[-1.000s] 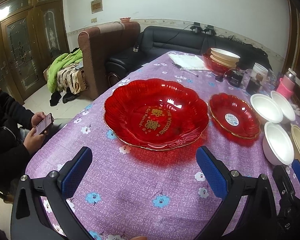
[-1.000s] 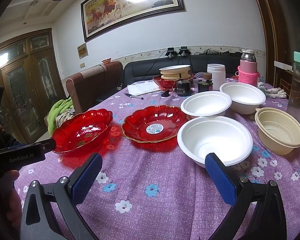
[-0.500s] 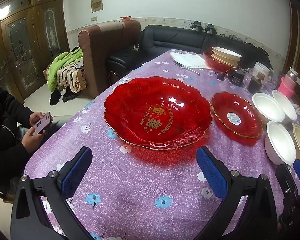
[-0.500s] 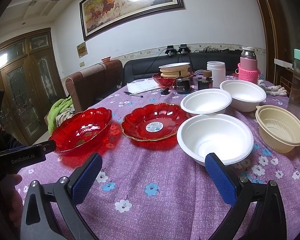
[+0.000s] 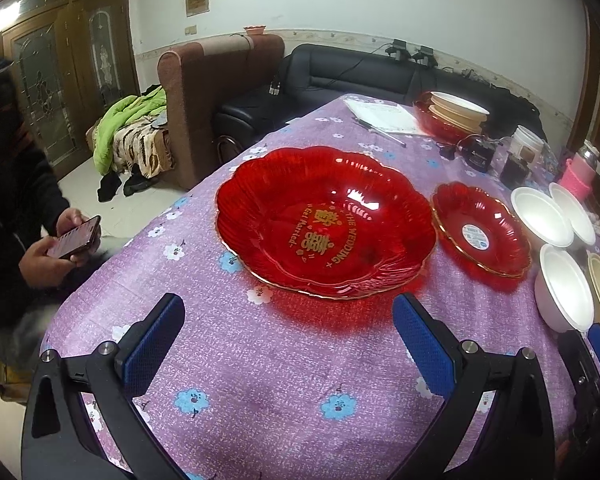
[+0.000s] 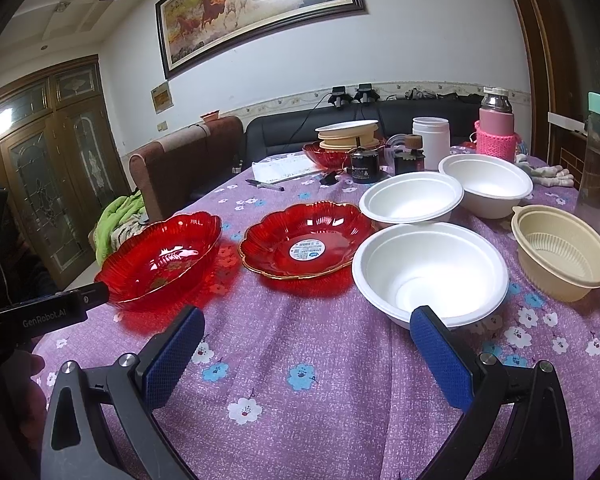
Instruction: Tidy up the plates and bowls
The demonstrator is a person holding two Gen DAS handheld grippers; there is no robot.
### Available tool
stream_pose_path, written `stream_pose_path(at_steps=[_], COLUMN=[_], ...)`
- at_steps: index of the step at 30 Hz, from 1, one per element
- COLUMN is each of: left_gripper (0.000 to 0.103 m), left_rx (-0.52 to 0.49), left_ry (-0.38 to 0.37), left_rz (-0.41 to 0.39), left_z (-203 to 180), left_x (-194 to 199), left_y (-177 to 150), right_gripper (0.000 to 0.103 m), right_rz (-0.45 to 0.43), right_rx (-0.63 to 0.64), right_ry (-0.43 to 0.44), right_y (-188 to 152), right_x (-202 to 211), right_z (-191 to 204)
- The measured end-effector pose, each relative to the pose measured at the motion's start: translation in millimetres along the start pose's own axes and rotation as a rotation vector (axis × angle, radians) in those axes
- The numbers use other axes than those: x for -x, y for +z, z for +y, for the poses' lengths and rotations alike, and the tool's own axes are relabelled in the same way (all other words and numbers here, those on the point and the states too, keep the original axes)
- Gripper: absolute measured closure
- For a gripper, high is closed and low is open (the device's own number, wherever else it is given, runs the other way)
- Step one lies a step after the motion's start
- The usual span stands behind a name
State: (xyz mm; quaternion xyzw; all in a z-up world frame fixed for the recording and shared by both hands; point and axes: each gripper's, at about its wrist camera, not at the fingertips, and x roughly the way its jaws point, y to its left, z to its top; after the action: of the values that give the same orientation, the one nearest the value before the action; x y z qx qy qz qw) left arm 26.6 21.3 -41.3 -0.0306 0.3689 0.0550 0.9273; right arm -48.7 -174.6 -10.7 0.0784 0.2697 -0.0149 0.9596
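Table [image 5: 284, 360] under a purple woven cloth printed with white and blue flowers. Landmark: the big dish [image 5: 326, 222], glossy translucent red plastic with ribbed walls, a scalloped gilt rim and gold lettering in the well. It sits flat on the cloth.

Left gripper [image 5: 288, 332]: black frame, blue textured pads, jaws spread wide and holding nothing. The big dish lies just ahead of the fingertips, roughly centred between them, apart from both pads.

Just right of the big dish, rims nearly meeting, is the small dish [image 6: 306, 246]: same red plastic and gilt scalloped edge, shallower, with a round white label in the middle.

Further right of the big dish, beyond the small one, are three white bowls, matte, foam-like, round with rolled rims: near bowl [image 6: 430, 272], middle bowl [image 6: 412, 200], far bowl [image 6: 486, 186]. The middle and far bowls touch or overlap at the rims. A beige bowl [image 6: 560, 252] with a ribbed inner floor stands rightmost.

Right gripper [image 6: 308, 336]: same build, jaws wide apart, empty. Its right pad lies over the near bowl's front rim in view; cannot tell whether they touch.

Behind the big dish, at the table's far end, a stack [image 6: 346, 138] of pale plates rests in another red dish.

To the big dish's left, off the table, a seated person holds a phone [image 5: 76, 236].
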Motion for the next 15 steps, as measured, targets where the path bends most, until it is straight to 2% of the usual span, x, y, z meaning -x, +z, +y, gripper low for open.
stream_pose_path(at_steps=[9, 15], left_gripper=[0.0, 0.0], left_rx=[0.02, 0.049], left_ry=[0.011, 0.038], left_rz=[0.018, 0.017], left_z=[13.9, 32.5], left_x=[-9.2, -12.2], left_y=[3.3, 11.3], right_gripper=[0.0, 0.001], right_rz=[0.0, -0.019], right_rx=[-0.001, 0.062], right_ry=[-0.009, 0.012], right_y=[3.8, 35.3], right_x=[-0.5, -8.0], right_z=[2.5, 38.0])
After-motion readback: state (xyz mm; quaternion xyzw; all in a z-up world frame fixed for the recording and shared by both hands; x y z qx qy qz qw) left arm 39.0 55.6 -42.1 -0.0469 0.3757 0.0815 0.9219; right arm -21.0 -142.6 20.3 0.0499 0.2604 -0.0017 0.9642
